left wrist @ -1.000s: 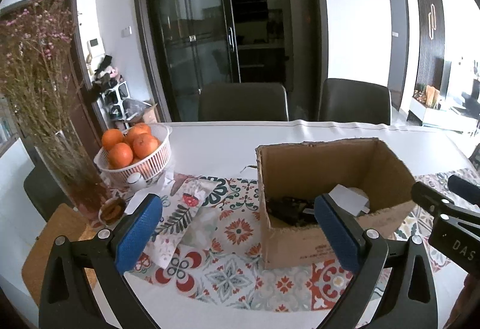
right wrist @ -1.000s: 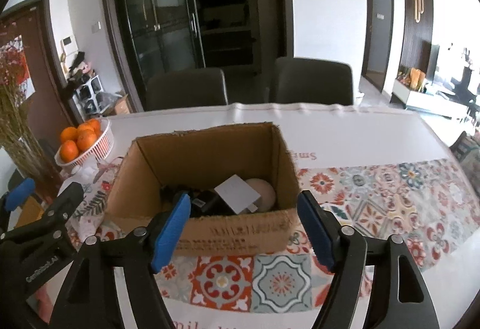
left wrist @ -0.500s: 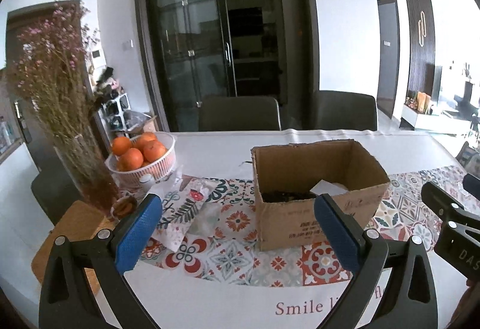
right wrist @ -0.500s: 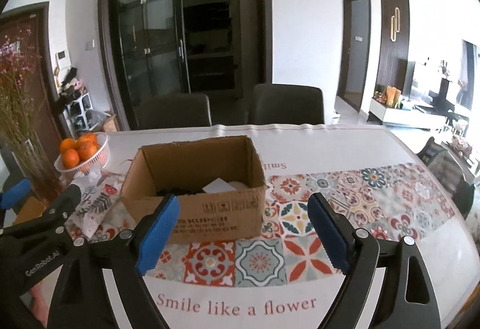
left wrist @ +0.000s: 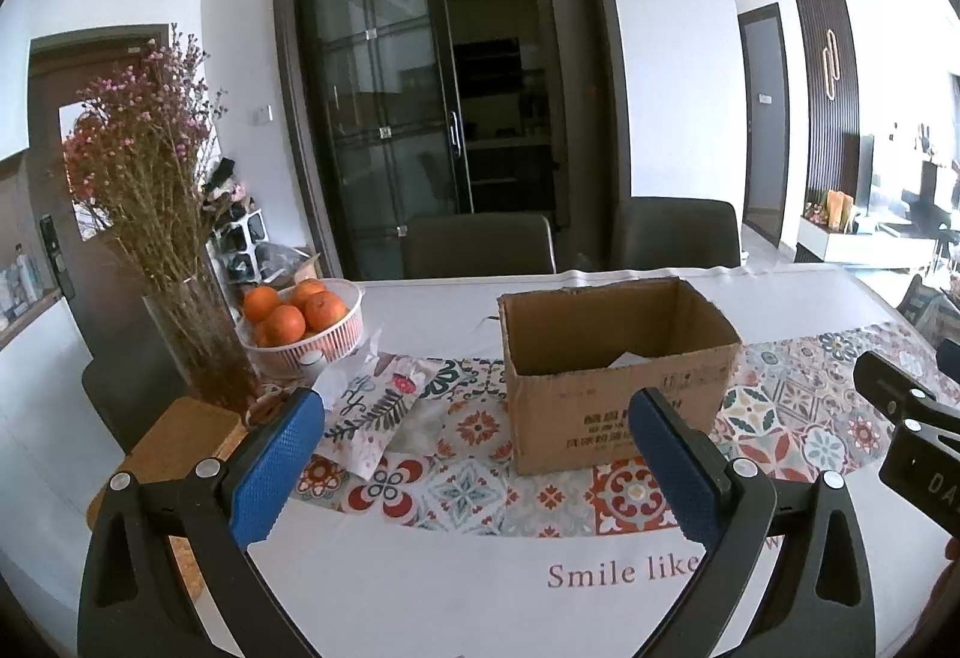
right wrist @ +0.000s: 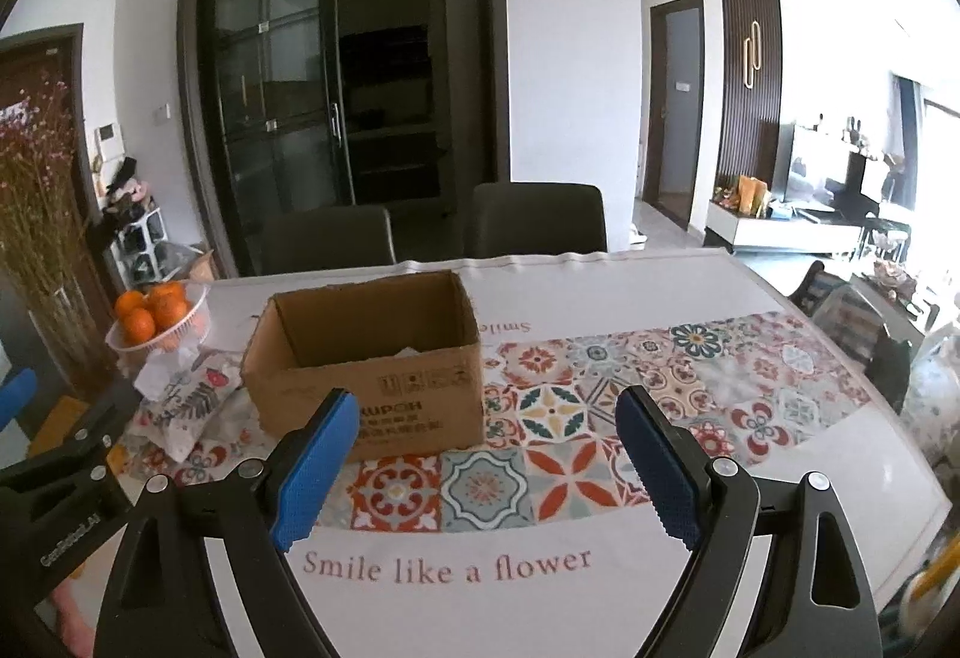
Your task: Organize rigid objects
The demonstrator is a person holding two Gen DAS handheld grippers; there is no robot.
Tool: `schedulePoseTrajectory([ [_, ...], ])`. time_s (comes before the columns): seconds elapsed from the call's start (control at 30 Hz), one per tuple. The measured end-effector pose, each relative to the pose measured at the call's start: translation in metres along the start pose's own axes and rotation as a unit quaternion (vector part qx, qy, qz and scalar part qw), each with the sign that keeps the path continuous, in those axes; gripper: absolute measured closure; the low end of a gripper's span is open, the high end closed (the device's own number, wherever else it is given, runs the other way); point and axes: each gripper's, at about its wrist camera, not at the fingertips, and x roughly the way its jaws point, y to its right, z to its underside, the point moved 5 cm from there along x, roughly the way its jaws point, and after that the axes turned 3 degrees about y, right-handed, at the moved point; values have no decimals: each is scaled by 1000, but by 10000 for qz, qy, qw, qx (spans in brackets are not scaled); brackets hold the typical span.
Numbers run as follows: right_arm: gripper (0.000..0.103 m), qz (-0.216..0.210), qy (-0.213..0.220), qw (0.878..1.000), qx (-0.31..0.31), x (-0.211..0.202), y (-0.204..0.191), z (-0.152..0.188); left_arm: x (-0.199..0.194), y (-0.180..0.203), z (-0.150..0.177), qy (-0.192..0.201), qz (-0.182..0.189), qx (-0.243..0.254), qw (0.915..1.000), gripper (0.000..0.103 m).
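Two claws we hold, the left claw (left wrist: 474,433) and the right claw (right wrist: 489,433), both hang spread wide with nothing between their blue pads, short of the open cardboard box (right wrist: 366,364) standing on the patterned runner of the tabletop (right wrist: 630,292), beside a basket of oranges (left wrist: 303,322).

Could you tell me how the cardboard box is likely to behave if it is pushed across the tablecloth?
The cardboard box has a flat base, so it should slide rather than roll. It may drag and bunch the tablecloth. Its open top and thin walls would probably flex.
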Motion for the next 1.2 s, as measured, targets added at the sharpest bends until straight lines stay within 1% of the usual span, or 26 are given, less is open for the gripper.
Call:
schedulePoseTrajectory([
  [0.1,14,-85,-20,10000,20,-8,0,4,-6,0,2,25,63,1,10000,0],
  [0.33,13,-192,16,9998,25,-17,-3,7,-16,-2,2,208,60,-8,9998,0],
  [0.5,13,-186,49,9998,-23,-20,-4,8,-17,-2,2,212,150,-25,9997,0],
  [0.77,12,-209,56,9998,-13,-20,-5,10,-16,-2,6,143,168,-22,9998,0],
  [1.07,12,-245,64,9997,-25,-23,-6,11,-20,-1,6,184,126,-23,9997,0],
  [1.2,12,-241,88,9997,-17,-25,-6,10,-24,1,5,204,165,-29,9997,0],
])
